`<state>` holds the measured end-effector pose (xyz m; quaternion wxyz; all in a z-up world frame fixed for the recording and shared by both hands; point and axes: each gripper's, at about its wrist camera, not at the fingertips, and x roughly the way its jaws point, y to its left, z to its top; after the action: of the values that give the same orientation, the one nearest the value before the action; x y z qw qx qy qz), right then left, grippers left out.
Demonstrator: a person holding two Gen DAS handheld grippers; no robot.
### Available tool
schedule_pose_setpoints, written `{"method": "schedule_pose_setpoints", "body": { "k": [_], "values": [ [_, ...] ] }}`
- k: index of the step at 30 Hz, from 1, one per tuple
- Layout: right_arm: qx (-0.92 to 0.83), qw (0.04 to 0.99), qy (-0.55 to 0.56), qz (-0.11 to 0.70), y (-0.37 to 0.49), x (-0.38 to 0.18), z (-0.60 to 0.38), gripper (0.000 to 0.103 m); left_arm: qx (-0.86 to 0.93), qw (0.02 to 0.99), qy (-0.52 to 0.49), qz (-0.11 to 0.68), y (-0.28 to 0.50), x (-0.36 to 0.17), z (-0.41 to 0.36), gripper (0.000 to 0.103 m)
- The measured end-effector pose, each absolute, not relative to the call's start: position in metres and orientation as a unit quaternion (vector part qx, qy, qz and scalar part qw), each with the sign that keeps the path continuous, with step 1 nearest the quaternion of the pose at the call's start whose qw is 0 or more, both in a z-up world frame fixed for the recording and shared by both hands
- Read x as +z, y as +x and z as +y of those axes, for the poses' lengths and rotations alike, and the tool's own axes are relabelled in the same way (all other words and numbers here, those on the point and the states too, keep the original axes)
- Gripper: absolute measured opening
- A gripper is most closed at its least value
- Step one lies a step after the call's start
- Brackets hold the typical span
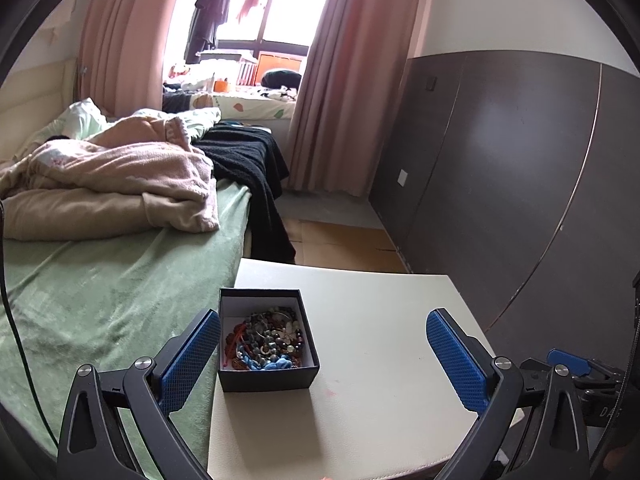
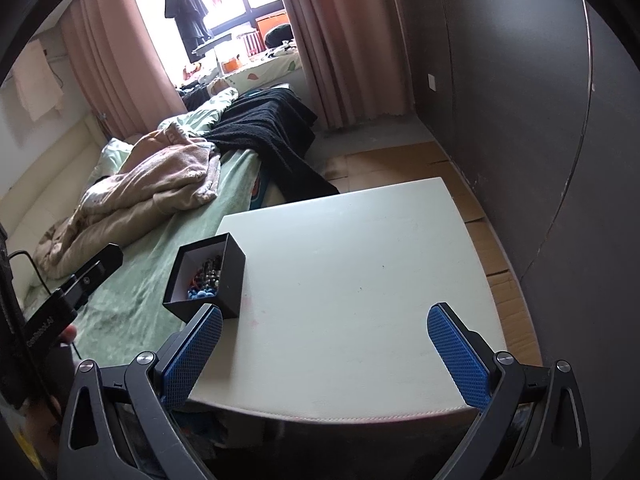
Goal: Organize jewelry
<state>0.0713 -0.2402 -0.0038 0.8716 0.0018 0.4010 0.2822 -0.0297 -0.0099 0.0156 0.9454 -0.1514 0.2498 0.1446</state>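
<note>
Over on your left there's the bed (image 1: pixel 100 280) with its green sheet, a rumpled beige blanket (image 1: pixel 112 184) and a black throw (image 1: pixel 248 160) hanging off its far corner. Your left tongs (image 1: pixel 323 354) are spread wide with nothing between the blue pads (image 1: pixel 188 364); they hover low over the near left part of the bench (image 1: pixel 380 340), and the left pad sits just beside the box's left wall in that view.

The black jewelry box (image 1: pixel 266 378) stands upright and open-topped on the bench, close to the left edge next to the bed. It's pretty much square, so no real long axis to speak of; in the left wrist view its sides run roughly parallel to the bench edges, while from the right wrist view it looks turned corner-on. Inside, against the white lining, is a tangled heap of beads (image 1: pixel 266 340): blue, red, dark and pale ones all piled together, too jumbled to pick out single pieces.

Your right tongs (image 2: pixel 325 354) are also wide open and holding nothing, hanging over the near edge of the bench, with the box just past the left pad's tip. The rest of the bench top to the right is bare white, and beyond it is the dark wall panel (image 2: pixel 520 100).
</note>
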Motion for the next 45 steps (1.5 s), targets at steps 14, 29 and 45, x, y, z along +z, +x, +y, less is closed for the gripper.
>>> {"method": "schedule_pose_setpoints", "body": {
  "k": [14,29,45],
  "values": [
    [0.287,0.866,0.006,0.41,0.0732,-0.0077,-0.2394,0.103,0.14,0.946,-0.15,0.252,-0.0277,0.0161,-0.0125,0.102],
    [0.281,0.867,-0.002,0.412,0.0733,-0.0088,-0.2399,0.103,0.143,0.945,-0.145,0.257,-0.0239,0.0129,-0.0129,0.102],
    [0.277,0.866,0.004,0.417,0.0765,-0.0113,-0.2471,0.103,0.145,0.945,-0.145,0.257,-0.0231,0.0113,-0.0139,0.102]
  ]
}}
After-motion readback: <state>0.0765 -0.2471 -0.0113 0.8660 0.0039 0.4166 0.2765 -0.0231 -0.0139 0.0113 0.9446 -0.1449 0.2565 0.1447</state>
